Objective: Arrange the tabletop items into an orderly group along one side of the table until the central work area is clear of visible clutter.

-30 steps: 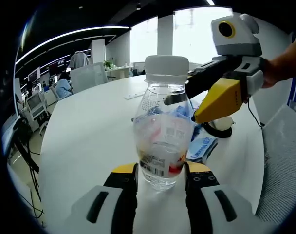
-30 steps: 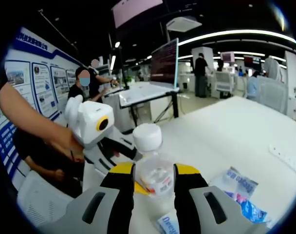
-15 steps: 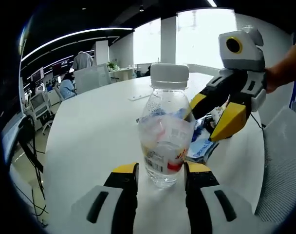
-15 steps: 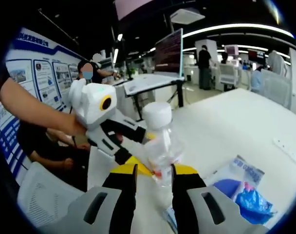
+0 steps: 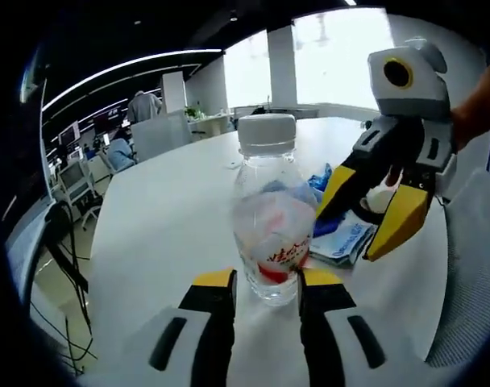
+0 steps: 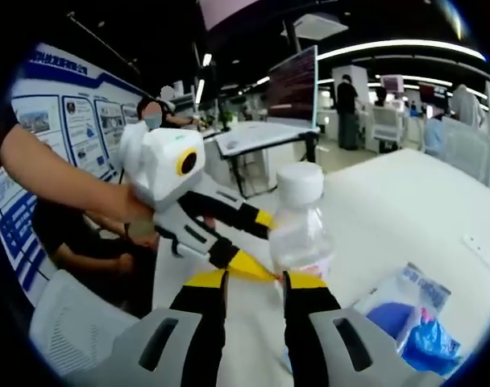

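A clear plastic bottle (image 5: pixel 269 218) with a white cap stands upright over the white table (image 5: pixel 164 210). My left gripper (image 5: pixel 267 282) is shut on its base. In the right gripper view the same bottle (image 6: pixel 301 230) sits just beyond and to the right of my right gripper (image 6: pixel 255 282), whose jaws stand apart with nothing between them. There the left gripper (image 6: pixel 257 242) reaches in from the left to the bottle's foot. The right gripper (image 5: pixel 347 235) hangs open at the right, over blue and white packets (image 5: pixel 335 246).
Blue and white packets (image 6: pixel 406 310) lie on the table (image 6: pixel 374 193) to the right of the bottle. A power strip (image 6: pixel 483 246) lies farther right. A mesh chair (image 5: pixel 471 266) stands at the table's edge. A person's arm (image 6: pixel 60 189) holds the left gripper.
My right gripper was around the bottle's upper part a second ago. It has let go and drawn back. The left gripper keeps the bottle, whose red label now faces it.
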The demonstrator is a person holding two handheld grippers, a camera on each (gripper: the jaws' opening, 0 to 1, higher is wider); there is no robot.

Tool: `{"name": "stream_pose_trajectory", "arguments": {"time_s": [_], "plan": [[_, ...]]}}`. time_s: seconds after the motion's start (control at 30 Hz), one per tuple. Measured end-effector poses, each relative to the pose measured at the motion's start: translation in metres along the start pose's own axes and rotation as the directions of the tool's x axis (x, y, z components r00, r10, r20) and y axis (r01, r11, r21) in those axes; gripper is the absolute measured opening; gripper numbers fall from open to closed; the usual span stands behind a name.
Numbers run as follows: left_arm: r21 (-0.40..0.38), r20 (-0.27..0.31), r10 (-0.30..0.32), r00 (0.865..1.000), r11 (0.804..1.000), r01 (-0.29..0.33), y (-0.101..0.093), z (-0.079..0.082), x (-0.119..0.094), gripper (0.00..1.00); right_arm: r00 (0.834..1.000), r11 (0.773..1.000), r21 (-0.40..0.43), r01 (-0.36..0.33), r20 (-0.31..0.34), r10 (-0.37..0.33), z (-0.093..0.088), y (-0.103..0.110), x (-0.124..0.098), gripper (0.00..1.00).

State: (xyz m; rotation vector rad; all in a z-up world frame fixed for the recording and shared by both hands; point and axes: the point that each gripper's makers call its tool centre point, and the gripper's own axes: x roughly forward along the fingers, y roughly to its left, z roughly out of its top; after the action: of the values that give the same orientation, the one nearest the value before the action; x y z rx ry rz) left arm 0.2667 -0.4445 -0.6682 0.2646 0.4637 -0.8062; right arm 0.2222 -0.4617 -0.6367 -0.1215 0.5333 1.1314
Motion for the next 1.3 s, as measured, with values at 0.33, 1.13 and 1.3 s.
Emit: {"name": "stream_pose_trajectory", "arguments": {"time_s": [0.33,1.13,1.3], "plan": [[-0.062,0.007,0.026,1.000,0.998,-0.026,-0.002,0.005,0.007,0.38,0.999,0.999,0.017,0.034,0.005,-0.034,-0.003,-0.009,-0.010,0.25],[-0.192,-0.022,0.193,0.981,0.962,-0.194,0.002,0.018,0.026,0.48,0.990,0.988,0.064,0.138,0.008,-0.139,-0.023,-0.043,-0.061,0.26],[-0.238,-0.030,0.231,0.972,0.943,-0.231,0.002,0.019,0.028,0.50,0.987,0.984,0.076,0.159,0.011,-0.160,-0.026,-0.049,-0.070,0.26]]}}
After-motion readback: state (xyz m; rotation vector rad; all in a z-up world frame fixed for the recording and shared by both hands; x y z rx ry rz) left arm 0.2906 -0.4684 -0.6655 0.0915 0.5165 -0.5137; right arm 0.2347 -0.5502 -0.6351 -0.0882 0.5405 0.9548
